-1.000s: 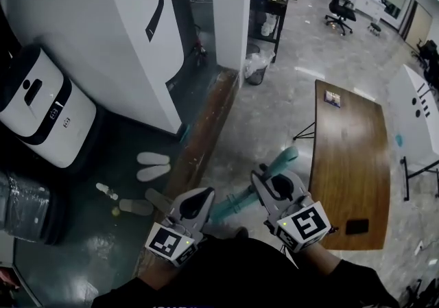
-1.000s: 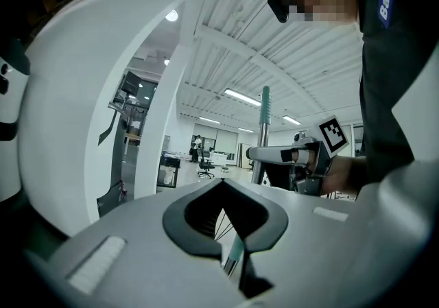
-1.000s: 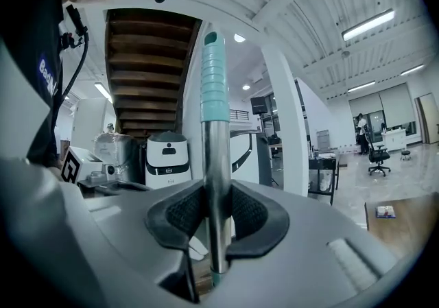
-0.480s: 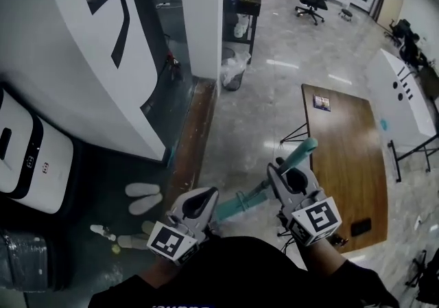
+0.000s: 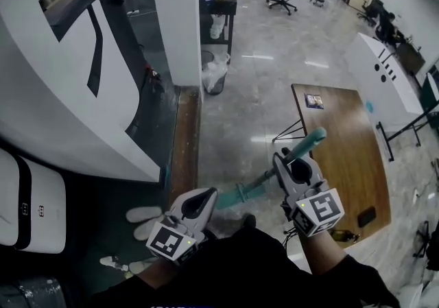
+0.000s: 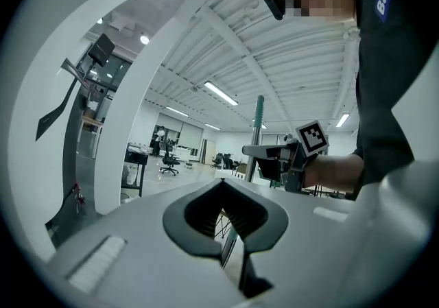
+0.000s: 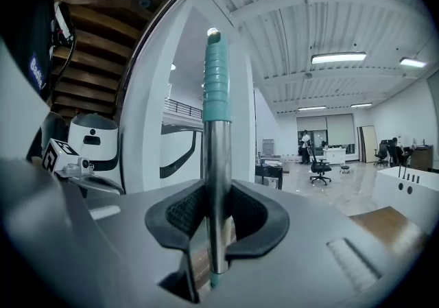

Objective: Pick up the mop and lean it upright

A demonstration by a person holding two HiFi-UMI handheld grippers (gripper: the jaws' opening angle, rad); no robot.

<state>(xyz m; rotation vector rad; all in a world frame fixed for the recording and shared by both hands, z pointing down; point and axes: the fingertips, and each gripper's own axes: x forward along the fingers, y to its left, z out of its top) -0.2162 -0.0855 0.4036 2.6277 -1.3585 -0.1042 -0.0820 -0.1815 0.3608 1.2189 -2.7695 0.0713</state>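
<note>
Two grippers on one mop [image 5: 255, 184], carried low in front of the body, slanting up from the left gripper [image 5: 208, 196] to the right gripper [image 5: 287, 161]. Mop head out of sight in every view, presumably somewhere below and behind the left jaws.

Handling, as a judgement: long, stiff and fairly light, with the weight probably toward the hidden head end, so apt to swing or lever about a single hold. Bare metal shaft [image 7: 218, 176] smooth and round, likely to slip or spin between pads. Ribbed teal grip [image 7: 217, 80] at the top end probably softer and surer. Best taken at two well-separated spots, as here, with the upper hold just under the ribbed grip for steering the top end upright.

Both arms bent and drawn close to the torso, grippers pointing forward and roughly level, marker cubes toward the body, right gripper further forward than the left.

Right jaws closed on the metal shaft, seated upright in the pad hollow, teal grip standing clear above the jaws. Left jaws drawn close together, pad hollow itself empty, a teal strip [image 6: 230, 234] of the mop pinched low in the narrow gap beneath it. Firmness of that hold hard to judge.
</note>
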